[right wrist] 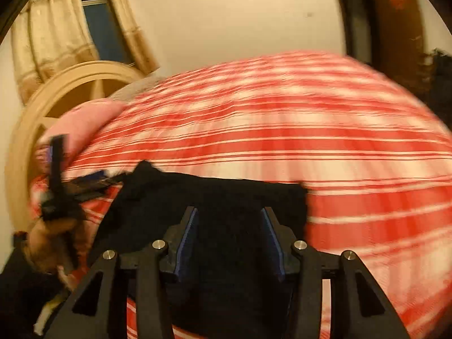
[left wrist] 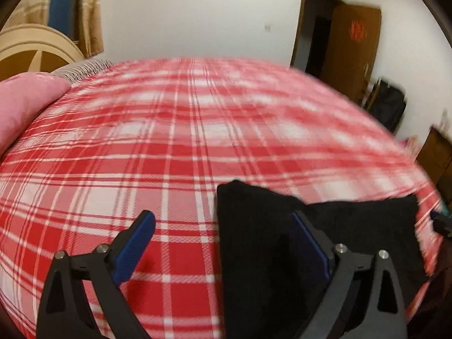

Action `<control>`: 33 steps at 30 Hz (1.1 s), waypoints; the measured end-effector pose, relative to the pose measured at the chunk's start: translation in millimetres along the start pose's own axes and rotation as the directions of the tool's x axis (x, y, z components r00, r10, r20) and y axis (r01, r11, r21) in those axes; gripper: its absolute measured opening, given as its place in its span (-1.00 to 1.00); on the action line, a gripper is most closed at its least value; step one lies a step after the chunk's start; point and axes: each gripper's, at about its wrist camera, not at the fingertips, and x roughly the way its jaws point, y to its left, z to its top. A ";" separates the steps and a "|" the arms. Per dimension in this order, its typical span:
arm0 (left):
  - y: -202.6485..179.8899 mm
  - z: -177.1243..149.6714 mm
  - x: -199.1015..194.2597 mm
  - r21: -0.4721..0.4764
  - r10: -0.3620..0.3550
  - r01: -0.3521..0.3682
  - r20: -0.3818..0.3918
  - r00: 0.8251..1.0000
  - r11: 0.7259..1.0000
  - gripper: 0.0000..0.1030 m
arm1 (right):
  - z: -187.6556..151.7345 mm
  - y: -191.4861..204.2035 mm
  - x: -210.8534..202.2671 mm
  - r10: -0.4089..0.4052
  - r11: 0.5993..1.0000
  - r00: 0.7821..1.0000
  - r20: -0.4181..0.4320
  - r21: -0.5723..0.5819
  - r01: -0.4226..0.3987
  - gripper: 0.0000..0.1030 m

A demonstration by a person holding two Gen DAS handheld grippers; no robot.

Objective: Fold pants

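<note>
Black pants lie folded into a thick rectangle on the near right part of the red plaid bed. My left gripper is open wide at the pants' left edge. One blue-padded finger is over bare sheet and the other over the black cloth. In the right wrist view the pants fill the foreground. My right gripper hovers open over them, with cloth showing in the gap between its fingers. The left gripper's fingers show blurred at the pants' far left corner, held by a hand.
A pink pillow and a curved wooden headboard are at the bed's left end. Curtains hang behind them. A brown door stands ajar at the back right, with a dark bag near it.
</note>
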 end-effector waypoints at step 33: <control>-6.5 -76.6 -28.7 0.008 -0.043 0.043 -0.074 0.996 0.999 1.00 | -86.4 -2.3 -3.5 -0.178 0.978 0.981 -0.078 -0.124 0.167 0.40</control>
